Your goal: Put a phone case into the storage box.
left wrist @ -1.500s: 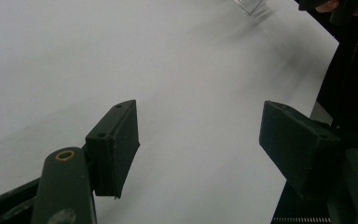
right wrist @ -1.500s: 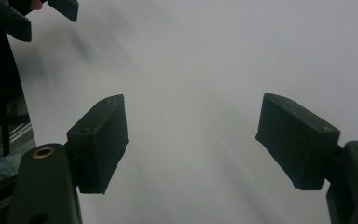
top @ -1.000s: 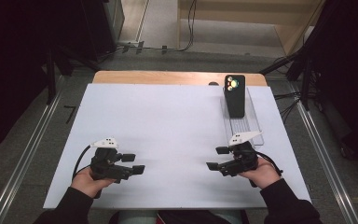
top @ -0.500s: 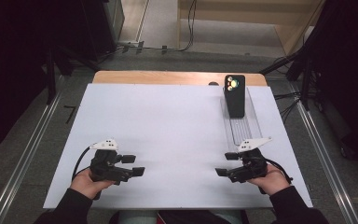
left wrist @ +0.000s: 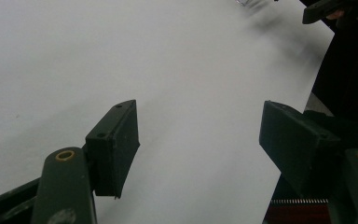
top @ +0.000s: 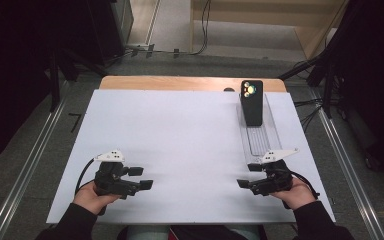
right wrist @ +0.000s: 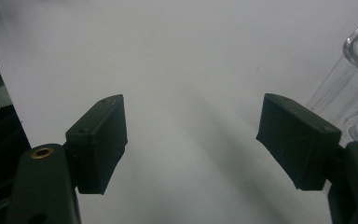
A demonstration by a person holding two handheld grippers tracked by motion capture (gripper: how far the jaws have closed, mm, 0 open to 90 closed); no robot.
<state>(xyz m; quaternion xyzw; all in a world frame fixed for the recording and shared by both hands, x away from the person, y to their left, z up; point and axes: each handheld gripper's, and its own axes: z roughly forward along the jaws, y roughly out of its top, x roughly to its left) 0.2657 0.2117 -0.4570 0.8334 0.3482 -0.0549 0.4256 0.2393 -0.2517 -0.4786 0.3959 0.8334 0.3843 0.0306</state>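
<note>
Both hand-held grippers, left (top: 140,178) and right (top: 246,176), rest open and empty near the surface (top: 180,140), the phone (top: 252,102) leaning in the clear tray (top: 263,141) just beyond the right one, which I reckon must reach forward next.

Both forearms in dark sleeves enter from bottom edge in high view, angled inward. Left hand (top: 91,194) wraps body of left black two-jaw gripper (top: 141,178), jaws pointing toward centre, level with surface; grey three-cornered plate on top, black cable looping behind wrist. Left gripper view: jaws stand wide apart, nothing between pads. Right hand (top: 294,192) grips right black two-jaw gripper (top: 249,176), jaws pointing toward centre, grey plate tilted. Right gripper view: jaws spread wide, gap bare. Grippers well apart, mirrored.
</note>
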